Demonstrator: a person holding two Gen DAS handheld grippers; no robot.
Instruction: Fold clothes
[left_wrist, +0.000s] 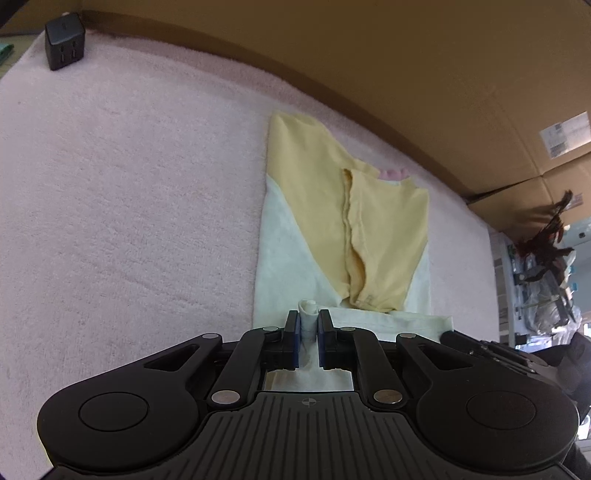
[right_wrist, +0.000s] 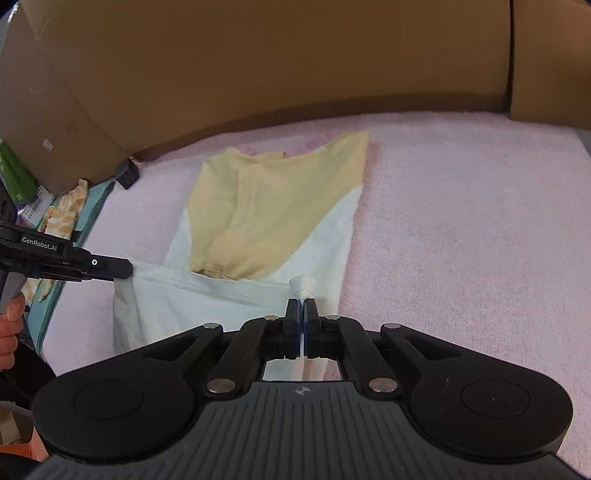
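Both tongs, left (left_wrist: 308, 325) and right (right_wrist: 302, 314), pinch the shirt's (right_wrist: 280, 206) near hem.

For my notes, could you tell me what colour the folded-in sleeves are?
Pale yellow sleeves, clearest in the right wrist view.

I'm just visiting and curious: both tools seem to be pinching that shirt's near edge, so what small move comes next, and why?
Probably lift the hem and carry it toward the yellow sleeves. The left gripper and right gripper each pinch a corner of the cream shirt, whose sleeves already lie folded in on the pink towel.
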